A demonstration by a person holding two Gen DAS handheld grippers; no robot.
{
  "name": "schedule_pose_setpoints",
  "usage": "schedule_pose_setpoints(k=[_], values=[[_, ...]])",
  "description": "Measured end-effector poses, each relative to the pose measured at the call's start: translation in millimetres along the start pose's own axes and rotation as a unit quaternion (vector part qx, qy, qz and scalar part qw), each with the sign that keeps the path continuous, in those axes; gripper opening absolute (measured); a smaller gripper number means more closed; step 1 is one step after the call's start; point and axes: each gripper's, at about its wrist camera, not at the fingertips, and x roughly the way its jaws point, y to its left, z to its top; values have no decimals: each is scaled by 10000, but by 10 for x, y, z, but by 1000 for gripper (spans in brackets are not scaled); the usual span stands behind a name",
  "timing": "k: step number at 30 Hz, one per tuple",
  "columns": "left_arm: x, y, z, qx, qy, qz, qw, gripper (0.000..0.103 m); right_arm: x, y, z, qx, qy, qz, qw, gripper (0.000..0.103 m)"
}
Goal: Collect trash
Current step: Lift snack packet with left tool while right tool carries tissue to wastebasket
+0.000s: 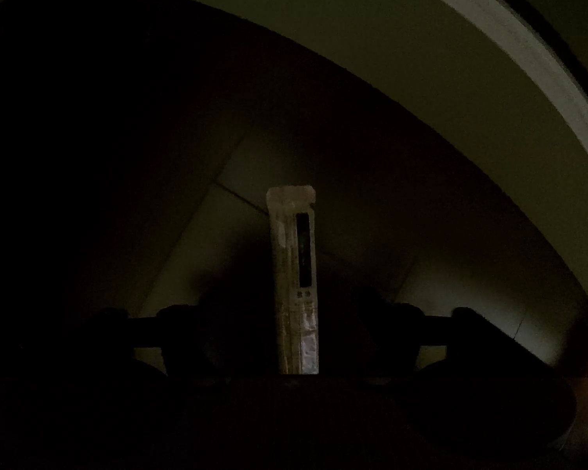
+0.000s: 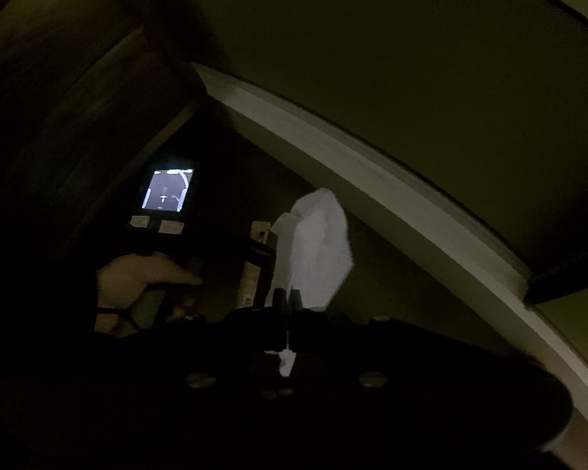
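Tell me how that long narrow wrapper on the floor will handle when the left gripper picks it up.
The long narrow wrapper looks like thin, flat crinkled plastic: probably very light and floppy beyond the grip. Lying flat on the floor, it may slide rather than lift. It seems unlikely to roll.

Your rigs are nearly black in this dim light. In the right wrist view, your right gripper point(image 2: 288, 299) shows as a wide dark body with a curved front edge; a few round pale screw heads dot its top face, two larger ones to either side and smaller ones near the middle. Its two fingers point(image 2: 280, 297) are short, dark and tapered. Your left hand point(image 2: 145, 274) wraps a handle, with a thin dark strap or cable looping below the wrist. Above it the left rig carries a small lit screen point(image 2: 167, 190) and two pale labels under it. In the left wrist view, your left gripper point(image 1: 294, 337) is only a black silhouette: a crossbar with rounded lumps.
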Motion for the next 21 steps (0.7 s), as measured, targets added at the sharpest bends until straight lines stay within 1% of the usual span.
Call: schedule_pose_setpoints(k=[1,3,5,7,8,9,10,11,16,18,21], values=[[8,1,-2,0,39,15,10000,58,8,-1,-3,9,11,10,10000,0],[56,-6,-5,33,89,54,9999,45,-11,2,-6,8,24,3,10000,0],[42,-22,-13,64,83,118,9999,40,-23,0,12,45,26,17,10000,0],[21,-36,-13,113,28,156,9998,39,-19,15,7,84,33,20,10000,0],[18,-44,-16,137,15,170,9998,38,-12,21,6,93,39,23,9999,0],[9,-58,-20,186,-18,205,9996,30,-10,24,5,93,45,18,9999,0],[2,-77,-24,244,-47,241,9994,24,-4,33,8,92,52,8,9999,0],[19,-163,-63,279,-61,282,9992,22,33,59,36,96,61,3,9999,0],[-25,-332,-127,635,-161,669,9956,18,85,111,59,124,78,-67,9999,0],[-78,-353,-154,653,-213,617,9957,18,73,111,62,129,63,-104,9998,0],[-130,-350,-228,765,-341,640,9944,17,74,131,68,149,27,-104,9998,0]])
